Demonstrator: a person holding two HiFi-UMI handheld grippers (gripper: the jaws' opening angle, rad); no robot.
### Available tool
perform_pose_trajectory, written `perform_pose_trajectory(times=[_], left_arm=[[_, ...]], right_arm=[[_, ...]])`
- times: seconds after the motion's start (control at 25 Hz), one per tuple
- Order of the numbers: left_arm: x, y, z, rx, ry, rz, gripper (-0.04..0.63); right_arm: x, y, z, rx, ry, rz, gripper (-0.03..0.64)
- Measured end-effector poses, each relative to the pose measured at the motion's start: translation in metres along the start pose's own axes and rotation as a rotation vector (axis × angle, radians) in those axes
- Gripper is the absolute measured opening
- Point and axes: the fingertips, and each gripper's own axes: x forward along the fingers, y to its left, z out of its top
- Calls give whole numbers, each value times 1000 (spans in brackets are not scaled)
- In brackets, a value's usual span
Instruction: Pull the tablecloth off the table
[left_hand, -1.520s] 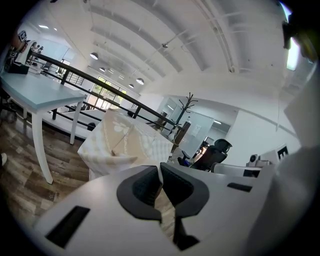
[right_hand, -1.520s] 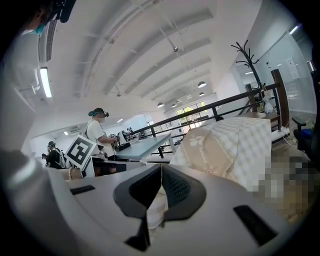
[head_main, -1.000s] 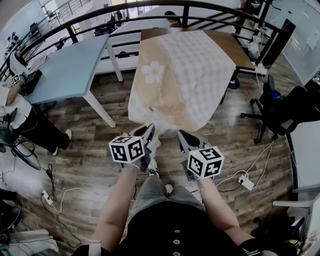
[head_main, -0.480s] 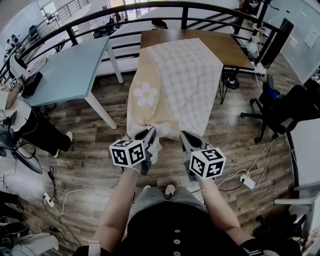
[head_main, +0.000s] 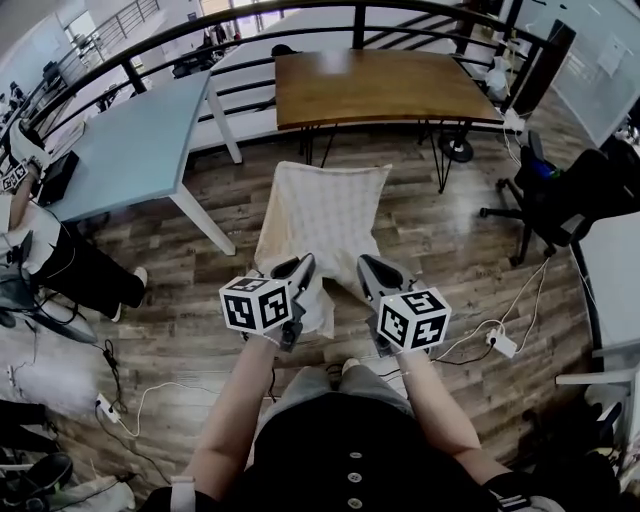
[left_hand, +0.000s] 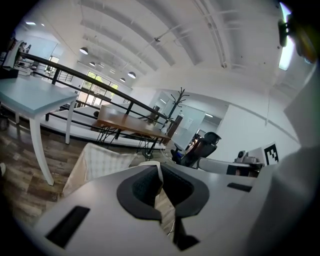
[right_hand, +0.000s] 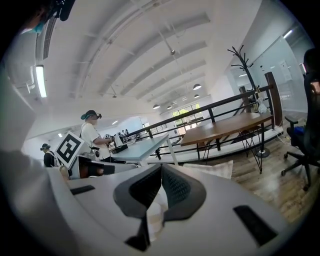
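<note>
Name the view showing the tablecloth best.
The head view: the whole tablecloth spreads from left tongs and right tongs, clear of the brown table. Each gripper view shows only its pinched edge and a patch beyond.

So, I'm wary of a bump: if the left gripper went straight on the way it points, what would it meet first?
The tablecloth that the left gripper holds in its jaws, trailing ahead of it. Past that, probably the floor, short of the brown table; depth is unclear.
</note>
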Motion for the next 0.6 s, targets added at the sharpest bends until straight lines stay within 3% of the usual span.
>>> perform_pose_trajectory(times=[0.6], left_arm=[[-23, -1, -24, -33, 26, -35, 15]], right_arm=[[-3, 14, -12, 19, 2, -33, 28]])
